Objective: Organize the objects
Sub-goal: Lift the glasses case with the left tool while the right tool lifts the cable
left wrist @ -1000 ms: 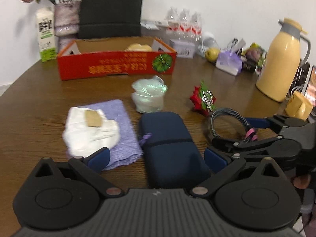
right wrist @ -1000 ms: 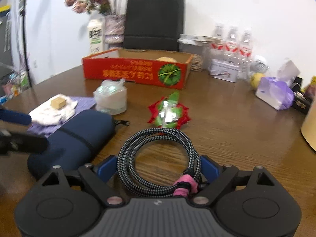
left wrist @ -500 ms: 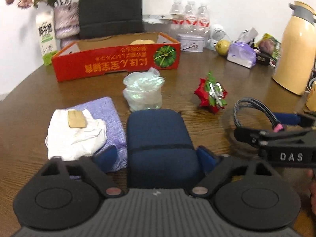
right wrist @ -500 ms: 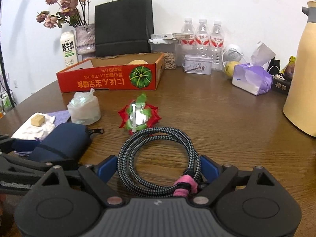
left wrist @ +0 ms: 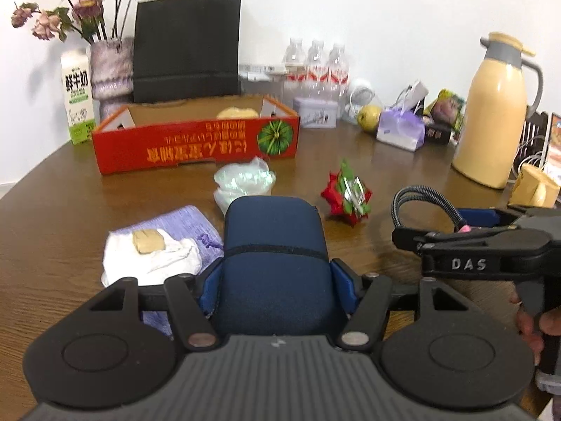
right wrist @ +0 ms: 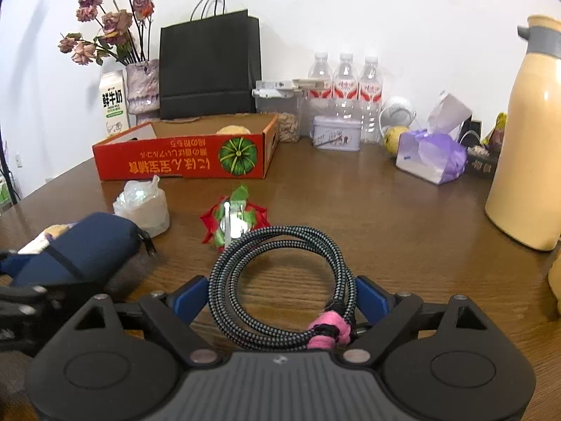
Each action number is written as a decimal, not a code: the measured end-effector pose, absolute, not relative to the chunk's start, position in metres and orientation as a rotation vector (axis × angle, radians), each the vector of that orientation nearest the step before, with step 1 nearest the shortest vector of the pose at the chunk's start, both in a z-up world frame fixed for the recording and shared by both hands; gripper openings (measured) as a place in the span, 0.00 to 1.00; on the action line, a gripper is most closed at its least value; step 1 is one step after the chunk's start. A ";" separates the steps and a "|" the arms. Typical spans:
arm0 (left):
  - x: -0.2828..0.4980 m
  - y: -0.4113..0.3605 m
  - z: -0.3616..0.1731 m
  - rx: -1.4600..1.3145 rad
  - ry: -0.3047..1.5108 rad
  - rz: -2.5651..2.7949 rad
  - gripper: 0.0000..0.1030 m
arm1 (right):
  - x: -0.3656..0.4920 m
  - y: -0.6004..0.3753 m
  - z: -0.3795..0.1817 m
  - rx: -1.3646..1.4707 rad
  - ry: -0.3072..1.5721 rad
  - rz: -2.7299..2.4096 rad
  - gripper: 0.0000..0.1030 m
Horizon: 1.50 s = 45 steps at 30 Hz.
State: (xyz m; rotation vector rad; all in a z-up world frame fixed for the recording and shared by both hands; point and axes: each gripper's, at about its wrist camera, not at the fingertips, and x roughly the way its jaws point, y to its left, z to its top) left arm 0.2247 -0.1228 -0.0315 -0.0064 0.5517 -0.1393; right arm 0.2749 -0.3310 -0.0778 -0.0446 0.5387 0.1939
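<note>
While one pouch point(left wrist: 273, 245) lies, three bottles point(right wrist: 346, 80) stand.

Home dining table point(right wrist: 385, 210), flower vase point(right wrist: 142, 84), milk carton point(right wrist: 113, 103), thermos point(right wrist: 533, 133)

Black gripper bodies with round discs, blue fingers point(left wrist: 342, 282), silver pivot screws, white "DAS" lettering

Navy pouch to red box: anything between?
Yes, left wrist view: a clear plastic bundle sits between the navy pouch and the red box.
</note>
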 end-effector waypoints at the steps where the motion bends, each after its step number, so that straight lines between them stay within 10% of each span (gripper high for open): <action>1: 0.222 -0.120 -0.028 -0.012 0.541 -0.141 0.63 | 0.273 -0.330 -0.077 -0.053 0.527 0.190 0.86; 35: 0.215 -0.129 -0.049 0.068 0.548 -0.167 0.82 | 0.261 -0.329 -0.074 -0.054 0.486 0.159 0.87; 40: 0.228 -0.129 -0.047 0.063 0.555 -0.145 0.59 | 0.259 -0.328 -0.073 -0.061 0.472 0.158 0.87; 45: 0.257 -0.119 -0.042 -0.034 0.573 -0.116 0.57 | 0.258 -0.327 -0.073 -0.062 0.474 0.148 0.87</action>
